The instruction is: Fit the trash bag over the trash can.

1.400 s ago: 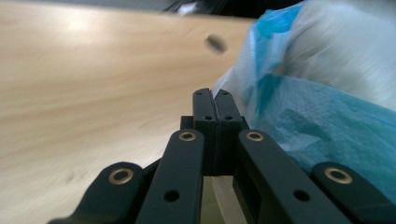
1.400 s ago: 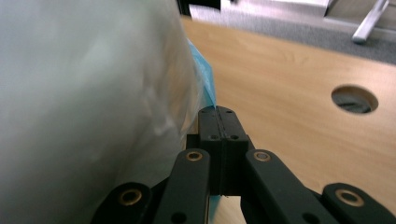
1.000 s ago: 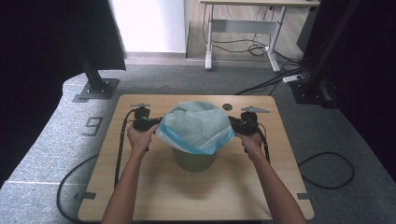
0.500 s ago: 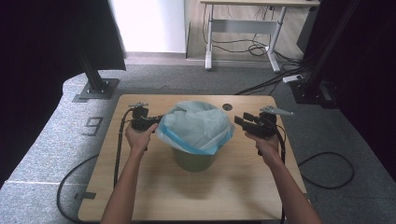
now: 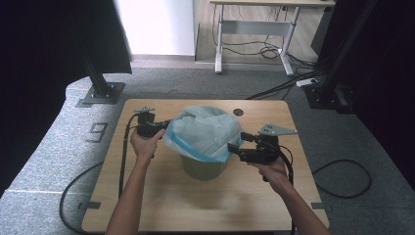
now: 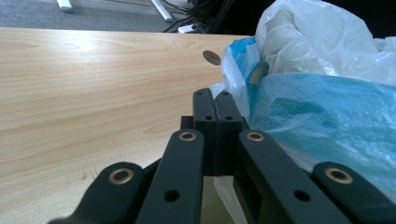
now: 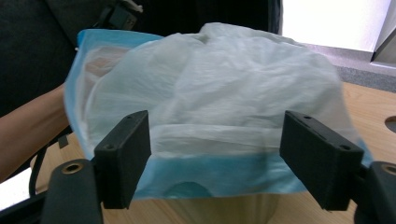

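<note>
Lining one bin [image 5: 203, 168] (one bag [image 5: 205, 132]).

Bare table [image 5: 161, 196] lies open in front; the bagged bin [image 5: 203, 147] blocks the middle.

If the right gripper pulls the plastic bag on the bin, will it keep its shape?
Probably not: the plastic bag looks thin and crumpled, so it should fold and stretch. It seems very light. Pulling might tip the bin, since the left gripper looks shut at the bag's edge.
</note>
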Action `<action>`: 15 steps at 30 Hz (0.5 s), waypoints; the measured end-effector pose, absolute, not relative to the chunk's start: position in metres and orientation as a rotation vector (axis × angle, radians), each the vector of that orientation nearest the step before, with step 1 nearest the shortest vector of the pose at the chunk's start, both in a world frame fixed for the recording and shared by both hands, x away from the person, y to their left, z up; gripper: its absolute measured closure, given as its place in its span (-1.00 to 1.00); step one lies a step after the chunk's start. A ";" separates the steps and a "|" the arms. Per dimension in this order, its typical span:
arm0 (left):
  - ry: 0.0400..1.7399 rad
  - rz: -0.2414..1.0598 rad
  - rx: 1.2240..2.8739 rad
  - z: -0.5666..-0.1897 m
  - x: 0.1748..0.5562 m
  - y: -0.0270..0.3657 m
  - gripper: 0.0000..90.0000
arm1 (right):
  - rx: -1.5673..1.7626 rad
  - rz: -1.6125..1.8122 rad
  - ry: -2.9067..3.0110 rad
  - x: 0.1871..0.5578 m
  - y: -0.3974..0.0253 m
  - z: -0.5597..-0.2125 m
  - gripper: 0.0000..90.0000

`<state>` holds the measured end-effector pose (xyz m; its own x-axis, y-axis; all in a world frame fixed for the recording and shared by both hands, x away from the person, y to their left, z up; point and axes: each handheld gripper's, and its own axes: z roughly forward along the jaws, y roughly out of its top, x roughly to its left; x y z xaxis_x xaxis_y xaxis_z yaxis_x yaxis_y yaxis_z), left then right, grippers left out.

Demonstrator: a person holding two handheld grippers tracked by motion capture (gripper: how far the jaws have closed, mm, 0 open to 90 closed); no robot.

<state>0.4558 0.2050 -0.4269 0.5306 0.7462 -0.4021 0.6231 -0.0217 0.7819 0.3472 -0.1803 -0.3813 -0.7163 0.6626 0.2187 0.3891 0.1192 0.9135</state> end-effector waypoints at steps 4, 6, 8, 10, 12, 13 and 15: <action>1.156 0.149 1.723 -0.427 0.456 0.205 0.99 | 1.031 1.581 2.171 0.340 -0.167 -0.381 -0.53; 1.155 0.149 1.721 -0.428 0.455 0.205 1.00 | 1.017 1.534 2.177 0.337 -0.161 -0.384 -0.53; 1.155 0.149 1.719 -0.429 0.455 0.205 0.99 | 1.019 1.506 2.169 0.335 -0.158 -0.386 -0.47; 1.155 0.149 1.719 -0.429 0.454 0.206 0.99 | 1.018 1.480 2.147 0.332 -0.157 -0.388 -0.33; 1.156 0.147 1.717 -0.430 0.454 0.206 0.99 | 1.015 1.472 2.140 0.329 -0.158 -0.389 -0.22; 1.156 0.148 1.718 -0.430 0.454 0.206 0.99 | 1.014 1.472 2.141 0.328 -0.159 -0.390 -0.15; 1.156 0.148 1.716 -0.430 0.454 0.206 0.99 | 0.989 1.450 2.148 0.324 -0.159 -0.392 0.05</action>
<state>0.4545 0.2062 -0.4296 0.5317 0.7462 -0.4005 0.6211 -0.0220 0.7834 0.3241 -0.1593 -0.3916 -0.6874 0.7216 0.0820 0.3457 0.2258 0.9108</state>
